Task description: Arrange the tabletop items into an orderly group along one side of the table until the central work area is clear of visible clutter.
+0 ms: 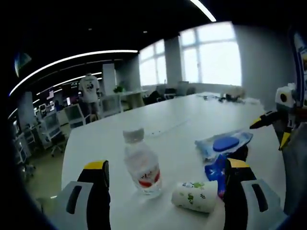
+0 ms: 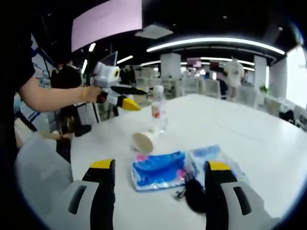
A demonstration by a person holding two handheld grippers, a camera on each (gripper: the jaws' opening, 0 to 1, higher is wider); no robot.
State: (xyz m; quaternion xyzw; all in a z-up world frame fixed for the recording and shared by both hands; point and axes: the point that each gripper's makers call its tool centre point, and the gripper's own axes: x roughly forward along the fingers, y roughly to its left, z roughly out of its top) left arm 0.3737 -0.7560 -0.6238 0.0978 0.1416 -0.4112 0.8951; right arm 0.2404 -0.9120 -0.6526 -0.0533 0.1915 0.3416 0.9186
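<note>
A clear water bottle [image 1: 142,165] [image 2: 158,112] with a red label stands upright on the white table [image 1: 158,120] [image 2: 240,124]. Beside it a paper cup [image 1: 194,196] [image 2: 145,141] lies on its side. A blue packet [image 1: 214,172] [image 2: 158,170], a pale wipes pack [image 1: 224,143] [image 2: 211,158] and a small black object [image 2: 192,191] lie close together. My left gripper [image 1: 167,164] [image 2: 136,98] is open, above and short of the bottle and cup. My right gripper [image 2: 160,166] [image 1: 271,132] is open over the blue packet, holding nothing.
Small clutter [image 1: 225,97] lies at the table's far end by the windows. A person [image 1: 89,88] stands among desks and chairs in the background. A grey chair [image 2: 38,163] sits near the table edge, next to the arm [image 2: 53,98] holding the left gripper.
</note>
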